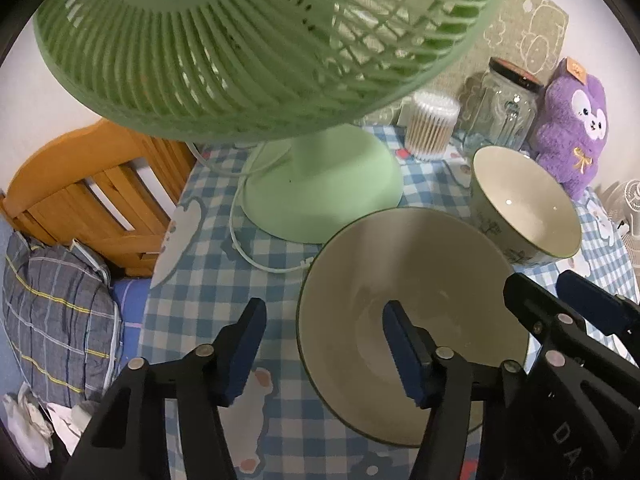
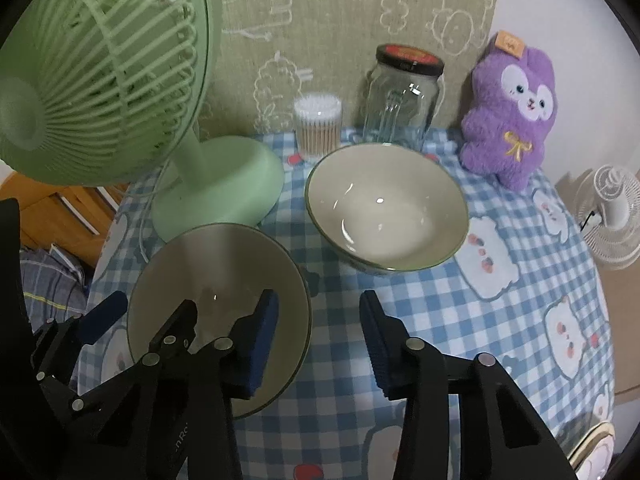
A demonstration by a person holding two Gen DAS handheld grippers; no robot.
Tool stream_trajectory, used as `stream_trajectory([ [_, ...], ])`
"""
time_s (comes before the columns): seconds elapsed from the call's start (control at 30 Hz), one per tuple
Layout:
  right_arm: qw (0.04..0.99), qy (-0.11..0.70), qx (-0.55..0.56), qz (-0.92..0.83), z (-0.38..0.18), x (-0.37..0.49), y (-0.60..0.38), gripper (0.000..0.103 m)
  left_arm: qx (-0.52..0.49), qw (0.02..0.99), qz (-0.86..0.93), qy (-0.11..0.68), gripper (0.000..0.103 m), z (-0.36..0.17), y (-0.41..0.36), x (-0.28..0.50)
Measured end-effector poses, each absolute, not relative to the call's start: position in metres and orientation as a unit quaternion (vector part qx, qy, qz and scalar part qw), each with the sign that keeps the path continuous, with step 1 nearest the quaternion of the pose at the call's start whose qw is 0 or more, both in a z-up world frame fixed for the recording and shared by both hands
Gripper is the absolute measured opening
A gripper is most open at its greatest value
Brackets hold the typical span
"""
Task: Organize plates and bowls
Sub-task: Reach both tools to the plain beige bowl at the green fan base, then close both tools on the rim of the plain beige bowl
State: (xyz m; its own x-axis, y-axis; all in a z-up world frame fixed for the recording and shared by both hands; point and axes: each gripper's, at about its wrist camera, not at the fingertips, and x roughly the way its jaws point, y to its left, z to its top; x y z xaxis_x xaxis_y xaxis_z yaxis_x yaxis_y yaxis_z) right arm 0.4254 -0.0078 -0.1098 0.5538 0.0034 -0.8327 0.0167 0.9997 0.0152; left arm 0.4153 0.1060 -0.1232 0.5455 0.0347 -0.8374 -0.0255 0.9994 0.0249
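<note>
Straddling the near bowl: both hand-held grippers hang over one dish, seen from each wrist camera.
Near bowl: a wide cream ceramic bowl with a thin dark green rim sits on the blue-and-white checked tablecloth with white bear prints, just in front of the fan's base.
Left gripper: the black two-finger gripper with blue pads stands part-way apart, one pad outside the bowl's left rim over the cloth, the other inside the bowl; the rim lies between them and neither pad presses on it.
Right gripper: the matching black gripper with blue pads straddles the same bowl's right rim, its left pad inside the bowl, its right pad over the cloth; jaws part-way apart, no visible pinch.
Gripper fingers: each gripper's fingers also show at the edge of the other's view.
Far bowl: a second cream bowl with a green rim and a painted outer wall stands upright behind and to the right, apart from the near bowl.
Fan: a pale green plastic desk fan stands at the left, its round base near the near bowl.
Back row: a clear tub of cotton swabs, a clear glass jar with a dark lid and a purple plush toy line the wall.
</note>
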Motion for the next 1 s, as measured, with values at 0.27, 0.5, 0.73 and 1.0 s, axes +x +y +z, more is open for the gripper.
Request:
stream_trajectory([
  [0.27, 0.874, 0.487, 0.006, -0.002, -0.122, 0.433, -0.006, 0.031, 0.000, 0.869, 0.013, 0.495, 0.041, -0.138, 0.108, 0.422],
  [0.5, 0.867, 0.498, 0.003, 0.013, -0.127, 0.437, 0.000, 0.014, 0.000, 0.863, 0.014, 0.504, 0.023, -0.146, 0.103, 0.425],
  [0.73, 0.867, 0.499, 0.002, 0.006, -0.126, 0.438, 0.003, 0.014, -0.008, 0.860, 0.024, 0.509, 0.017, -0.146, 0.107, 0.425],
  [1.0, 0.867, 0.498, -0.004, 0.010, -0.121, 0.433, 0.000, 0.014, -0.006, 0.858, 0.024, 0.512, 0.017, -0.142, 0.105, 0.421],
])
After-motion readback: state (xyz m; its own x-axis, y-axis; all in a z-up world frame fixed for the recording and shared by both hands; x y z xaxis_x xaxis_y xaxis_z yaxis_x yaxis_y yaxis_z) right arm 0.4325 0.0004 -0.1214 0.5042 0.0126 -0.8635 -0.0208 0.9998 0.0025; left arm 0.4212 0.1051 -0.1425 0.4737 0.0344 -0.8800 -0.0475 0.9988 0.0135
